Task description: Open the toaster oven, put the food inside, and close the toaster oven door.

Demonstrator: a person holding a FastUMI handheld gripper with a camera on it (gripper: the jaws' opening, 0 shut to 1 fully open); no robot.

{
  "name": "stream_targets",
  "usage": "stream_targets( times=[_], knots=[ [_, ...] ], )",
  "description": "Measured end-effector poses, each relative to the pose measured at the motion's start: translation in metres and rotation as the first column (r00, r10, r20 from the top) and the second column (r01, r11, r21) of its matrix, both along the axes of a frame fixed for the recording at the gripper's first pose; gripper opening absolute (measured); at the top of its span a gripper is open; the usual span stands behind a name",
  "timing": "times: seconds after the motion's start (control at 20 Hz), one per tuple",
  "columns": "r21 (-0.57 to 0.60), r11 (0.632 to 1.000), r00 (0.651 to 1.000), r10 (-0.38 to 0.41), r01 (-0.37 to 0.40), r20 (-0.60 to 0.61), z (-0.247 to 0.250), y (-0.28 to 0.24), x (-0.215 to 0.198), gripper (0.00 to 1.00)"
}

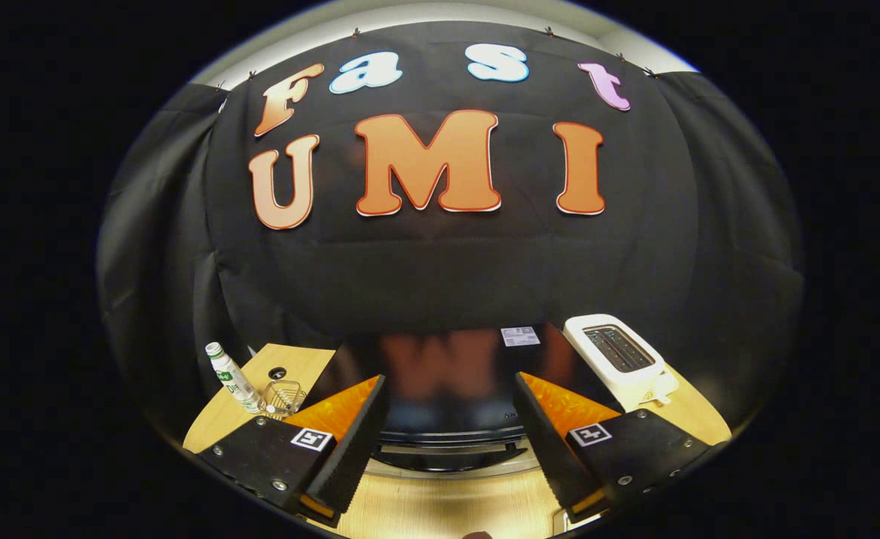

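A: Where is the toaster oven (447, 389)?

B: It is the shiny black box right ahead of the gripper (451, 442). We look down on its glossy top. It sits on the wooden worktop (440, 509), and its front edge shows between the two fingers.

A: What are the fingers doing?

B: They are spread wide apart. They hold nothing. One is on each side of the oven's front.

A: What comes first, do you think?

B: I think the door is not open yet, so opening it is the first job. I can see a dark curved band at the oven's front edge, but I cannot tell if that is the handle.

A: How do we do it well?

B: Come lower, so the front of the oven can be seen. Find the handle. Put the fingers around it and squeeze. Then pull slowly, so the oven does not slide on the wood.

A: Where is the food?

B: I cannot find it from here.

A: What else is around?

B: A white slot toaster (619, 358) stands just beside the oven on the right. On the left, a small plastic bottle (232, 378) leans next to a little wire basket (284, 397).

A: Is anything in the way?

B: Not in front of the oven. But the toaster is very close, so the right finger should keep away from it.
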State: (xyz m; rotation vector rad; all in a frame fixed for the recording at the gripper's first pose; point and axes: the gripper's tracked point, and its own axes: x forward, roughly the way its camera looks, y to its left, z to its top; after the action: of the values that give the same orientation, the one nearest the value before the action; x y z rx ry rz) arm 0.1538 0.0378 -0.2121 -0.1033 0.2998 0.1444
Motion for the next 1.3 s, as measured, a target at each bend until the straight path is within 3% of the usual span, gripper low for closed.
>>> stream_targets(
  times=[0.25,0.55,1.3],
  knots=[
    [-0.055,0.998,0.999,0.016,-0.018,-0.038,-0.025,0.001,0.013,0.99],
    [-0.083,0.996,0.994,0.022,-0.031,-0.104,-0.047,-0.001,0.002,0.99],
    [-0.030,1.000,0.993,-0.007,0.003,-0.122,-0.051,-0.016,-0.041,0.99]
  ],
)
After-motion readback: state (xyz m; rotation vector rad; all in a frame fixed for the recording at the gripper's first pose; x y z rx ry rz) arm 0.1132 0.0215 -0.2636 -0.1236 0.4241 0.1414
